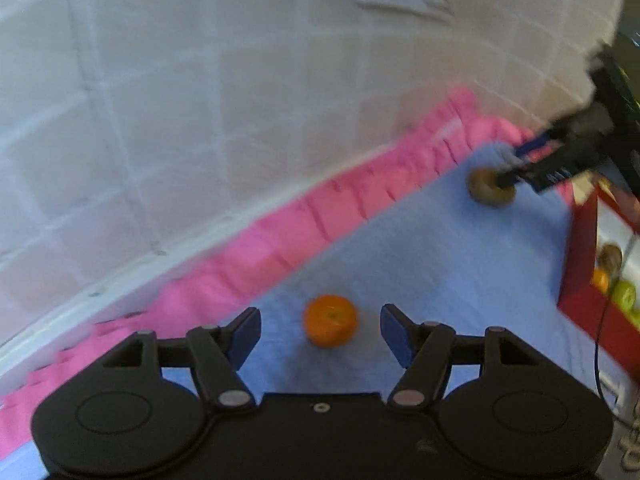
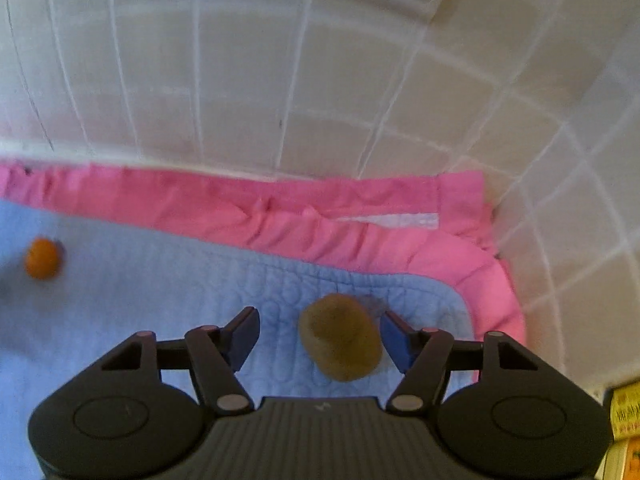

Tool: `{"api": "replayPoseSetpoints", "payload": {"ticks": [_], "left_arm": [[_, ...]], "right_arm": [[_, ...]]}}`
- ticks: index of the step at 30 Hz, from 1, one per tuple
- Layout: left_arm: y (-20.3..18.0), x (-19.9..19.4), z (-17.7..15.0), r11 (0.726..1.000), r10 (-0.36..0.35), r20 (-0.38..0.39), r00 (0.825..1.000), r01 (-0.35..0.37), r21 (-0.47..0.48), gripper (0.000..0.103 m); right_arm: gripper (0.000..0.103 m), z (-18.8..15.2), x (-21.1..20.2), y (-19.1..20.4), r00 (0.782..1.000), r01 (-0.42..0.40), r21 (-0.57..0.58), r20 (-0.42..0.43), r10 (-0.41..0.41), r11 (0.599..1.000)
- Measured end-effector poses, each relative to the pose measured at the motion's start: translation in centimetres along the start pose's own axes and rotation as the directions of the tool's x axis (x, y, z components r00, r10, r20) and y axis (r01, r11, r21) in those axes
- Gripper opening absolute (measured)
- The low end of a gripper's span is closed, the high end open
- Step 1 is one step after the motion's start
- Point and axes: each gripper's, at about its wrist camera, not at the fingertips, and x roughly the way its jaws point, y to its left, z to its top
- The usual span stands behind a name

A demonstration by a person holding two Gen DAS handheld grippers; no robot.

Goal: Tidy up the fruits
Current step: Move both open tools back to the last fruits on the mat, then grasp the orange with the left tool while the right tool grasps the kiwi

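The orange (image 1: 330,321) lies on the blue quilt (image 1: 420,256), framed between the left gripper (image 1: 320,336)'s spread, empty jaws. At two o'clock, the kiwi (image 2: 340,342) sits likewise inside the unclenched right gripper (image 2: 320,336), apparently lined up for pickup toward the red box (image 1: 580,280).

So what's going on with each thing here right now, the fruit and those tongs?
Left tongs: open, either side of the orange, not touching it.
Orange: resting on the blue mat, free.
Right tongs: open, around the kiwi; contact unclear.
Kiwi: lying on the mat, not lifted.
Red box: already holding some fruit.
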Motion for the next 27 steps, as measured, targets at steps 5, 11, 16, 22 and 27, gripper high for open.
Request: {"api": "replayPoseSetpoints", "payload": {"ticks": [5,11,16,22,27], "left_arm": [[-0.4,3.6,-1.0,0.999,-0.048,-0.018,0.999,0.048,-0.012,0.078],[0.4,5.7,-1.4,0.993,-0.081,-0.027,0.996,0.078,-0.088,0.078],[0.0,6.8,-1.3,0.993,-0.079,-0.034,0.996,0.076,-0.090,0.078],[-0.5,6.7,-1.3,0.998,-0.042,-0.036,0.998,0.039,-0.057,0.068],[0.4,6.0,-1.3,0.996,-0.012,-0.015,1.000,0.010,-0.092,0.047]], "right_arm": [[0.071,-0.9,4.0,-0.2,0.999,0.001,-0.049,-0.043,-0.003,0.999],[0.070,-1.2,6.7,-1.4,0.999,-0.011,-0.018,-0.051,0.010,1.000],[0.067,-1.5,7.1,-2.1,0.998,-0.043,0.008,-0.048,0.043,0.999],[0.065,-1.4,6.7,-2.1,0.998,-0.034,0.005,-0.053,0.034,0.999],[0.063,-0.8,6.4,-1.9,0.999,-0.021,0.009,-0.031,0.021,1.000]]}}
